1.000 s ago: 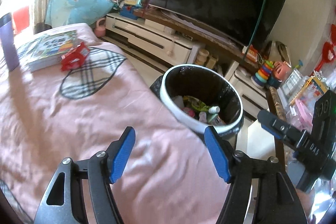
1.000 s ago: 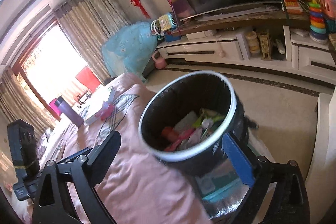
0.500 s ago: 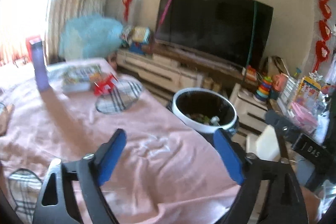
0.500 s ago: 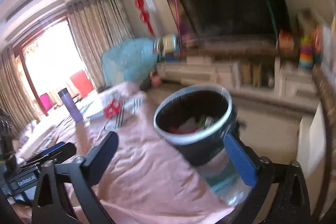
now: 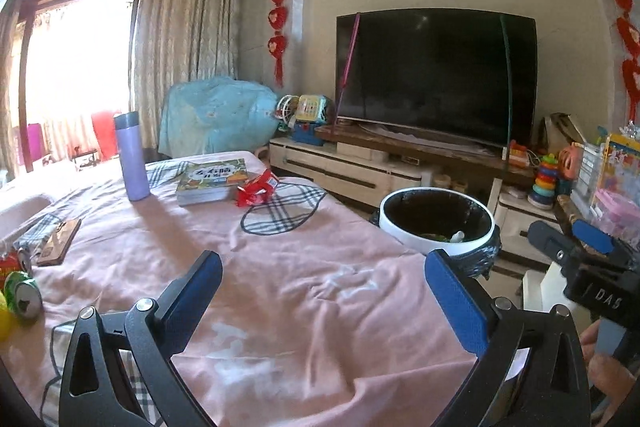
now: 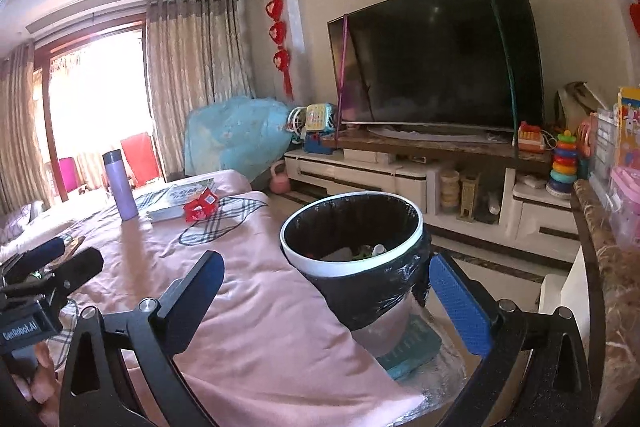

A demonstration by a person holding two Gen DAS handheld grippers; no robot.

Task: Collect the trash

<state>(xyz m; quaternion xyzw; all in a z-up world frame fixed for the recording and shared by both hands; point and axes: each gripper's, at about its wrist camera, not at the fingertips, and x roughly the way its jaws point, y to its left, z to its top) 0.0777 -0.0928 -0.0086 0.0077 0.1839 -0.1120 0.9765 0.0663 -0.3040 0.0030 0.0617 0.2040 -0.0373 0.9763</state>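
A white-rimmed trash bin lined with a black bag stands off the right edge of the pink-covered table; it holds some rubbish and shows close in the right wrist view. A crumpled red wrapper lies by a book at the table's far side, also in the right wrist view. A green drink can lies at the left edge. My left gripper is open and empty above the table. My right gripper is open and empty, near the bin.
A purple flask, a book and a wooden board sit on the table. A TV cabinet with a large TV, toys and shelves stands beyond. A teal mat lies under the bin.
Both grippers have pulled back and tilted up from the bin, so the whole table and room come into view. Both stay open and empty.
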